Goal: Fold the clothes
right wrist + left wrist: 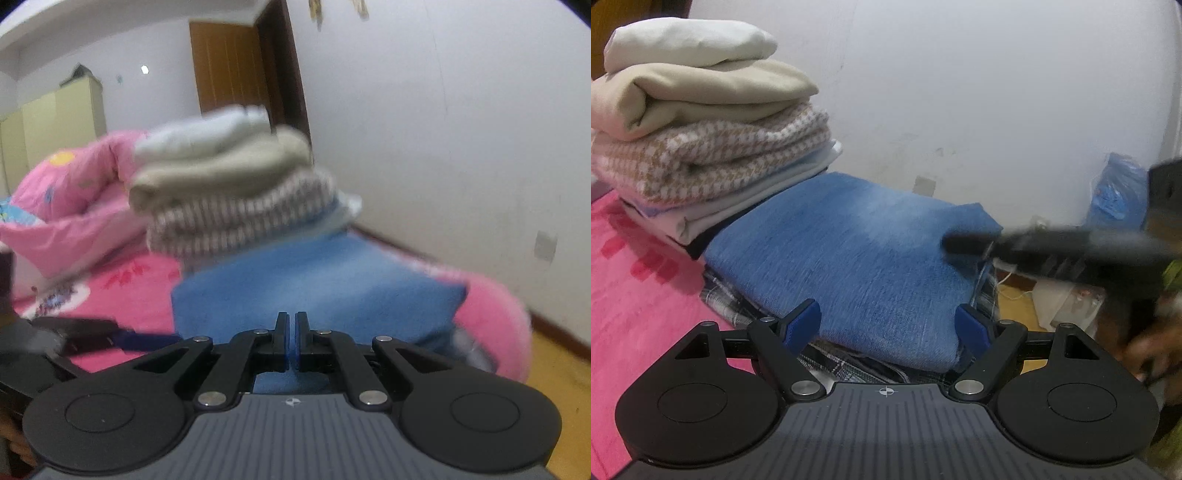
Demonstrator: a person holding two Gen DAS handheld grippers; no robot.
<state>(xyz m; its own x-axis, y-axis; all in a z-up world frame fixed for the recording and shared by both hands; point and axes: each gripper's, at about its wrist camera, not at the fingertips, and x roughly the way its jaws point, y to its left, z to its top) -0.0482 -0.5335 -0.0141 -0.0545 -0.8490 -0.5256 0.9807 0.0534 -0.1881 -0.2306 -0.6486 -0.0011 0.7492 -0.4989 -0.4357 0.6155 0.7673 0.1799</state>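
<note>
Stack (701, 140) of folded clothes stands on the pink bed (635, 295), toward the wall: cream and beige pieces on top, a houndstooth knit under them, pale layers at the bottom. That much of the task looks done. Just beside the stack lies a blue denim piece (849, 258), folded into a compact rectangle, resting on a plaid garment (727, 306) whose rumpled edges stick out below it. By my judgement the denim is near finished and only needs tidying or moving to the stack, while the plaid one is yet to be folded; how much else is left I cannot tell.

Left gripper (888, 325) has its fingers wide apart, one on each side of the denim's near edge. The blue pads stand beside the fabric; they do not seem to press it, so I read no grip.

Right gripper (291, 339) has its fingers together with nothing visible between them. In the left wrist view it is a blurred dark shape (975, 242) with its tips at the denim's far right corner; whether they touch the cloth is unclear. From its own camera the denim (314, 280) lies directly ahead and under the fingertips.
</note>
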